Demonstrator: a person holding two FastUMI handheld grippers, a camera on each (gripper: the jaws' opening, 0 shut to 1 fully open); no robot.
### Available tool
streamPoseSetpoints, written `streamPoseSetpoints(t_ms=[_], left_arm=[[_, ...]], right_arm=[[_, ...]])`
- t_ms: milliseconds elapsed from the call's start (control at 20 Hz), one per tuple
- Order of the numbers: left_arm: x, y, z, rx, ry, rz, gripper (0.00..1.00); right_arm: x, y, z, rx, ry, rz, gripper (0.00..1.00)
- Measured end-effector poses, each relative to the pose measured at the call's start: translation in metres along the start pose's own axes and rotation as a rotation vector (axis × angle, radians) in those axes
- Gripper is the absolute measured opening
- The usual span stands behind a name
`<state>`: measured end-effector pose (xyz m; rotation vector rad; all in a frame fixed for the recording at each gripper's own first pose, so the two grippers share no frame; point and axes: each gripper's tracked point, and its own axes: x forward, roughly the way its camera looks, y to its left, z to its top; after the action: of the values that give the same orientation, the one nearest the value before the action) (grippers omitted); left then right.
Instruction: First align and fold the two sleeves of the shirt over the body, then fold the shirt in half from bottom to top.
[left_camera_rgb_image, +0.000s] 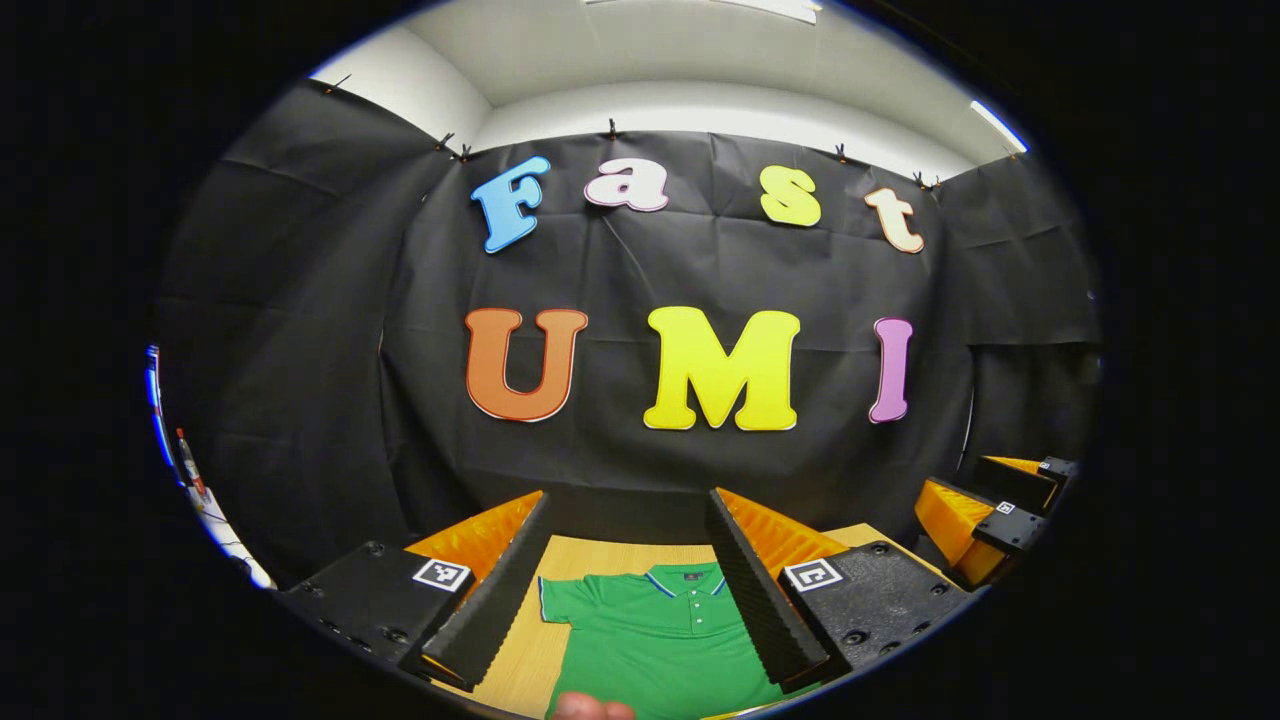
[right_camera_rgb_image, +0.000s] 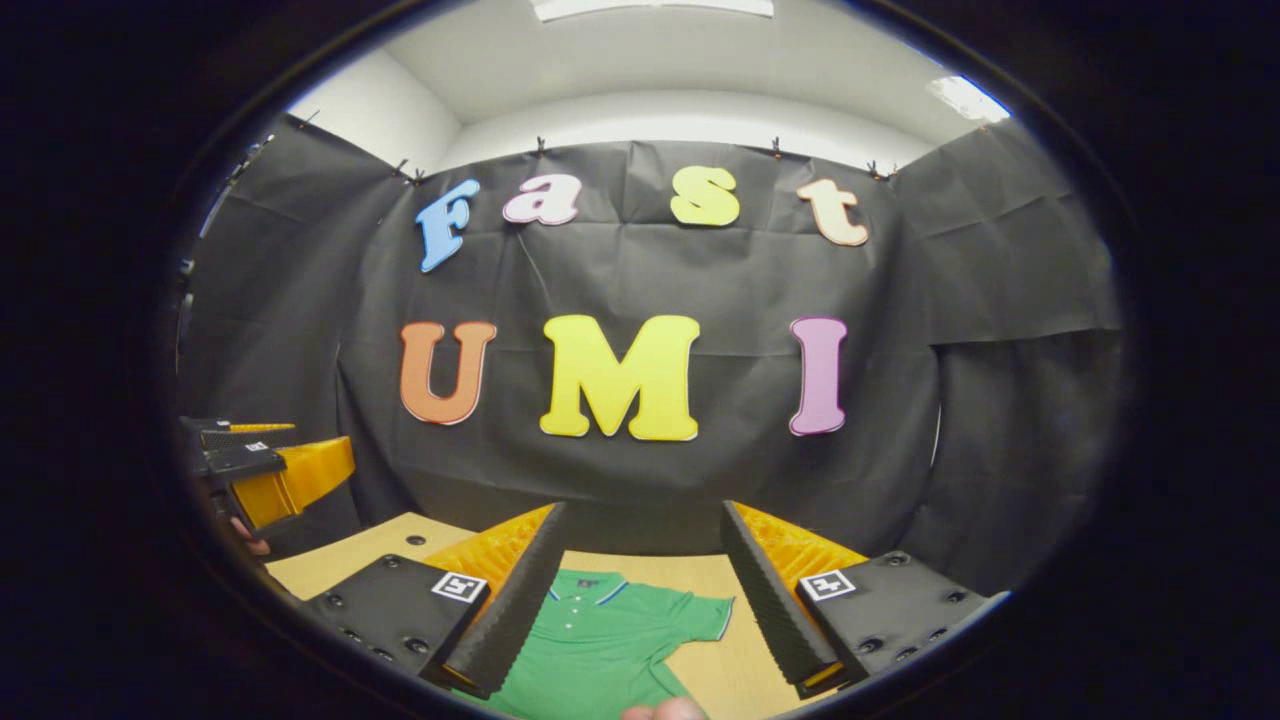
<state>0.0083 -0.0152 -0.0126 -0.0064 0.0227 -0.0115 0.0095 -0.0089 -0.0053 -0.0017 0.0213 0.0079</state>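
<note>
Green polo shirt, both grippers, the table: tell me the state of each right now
Green polo shirt: flat on the table, front up, collar toward the wall, sleeves spread, nothing folded.
Left gripper: open, raised above the shirt, holding nothing.
Right gripper: open, raised above the shirt, holding nothing.
Wooden table: carries the shirt.

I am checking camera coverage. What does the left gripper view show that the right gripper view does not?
Left gripper view: one shirt sleeve at its left, the right gripper at its right edge. Right gripper view: the other sleeve at its right, the left gripper at its left edge. Both: the green shirt flat on the table, each gripper open.
</note>
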Motion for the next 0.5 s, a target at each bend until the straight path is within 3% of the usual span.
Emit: streamPoseSetpoints(t_ms=[500], left_arm=[[0.008, -0.011, -0.004, 0.009, 0.008, -0.019, 0.98]], right_arm=[[0.010, -0.007, 0.003, 0.017, 0.001, -0.005, 0.95]])
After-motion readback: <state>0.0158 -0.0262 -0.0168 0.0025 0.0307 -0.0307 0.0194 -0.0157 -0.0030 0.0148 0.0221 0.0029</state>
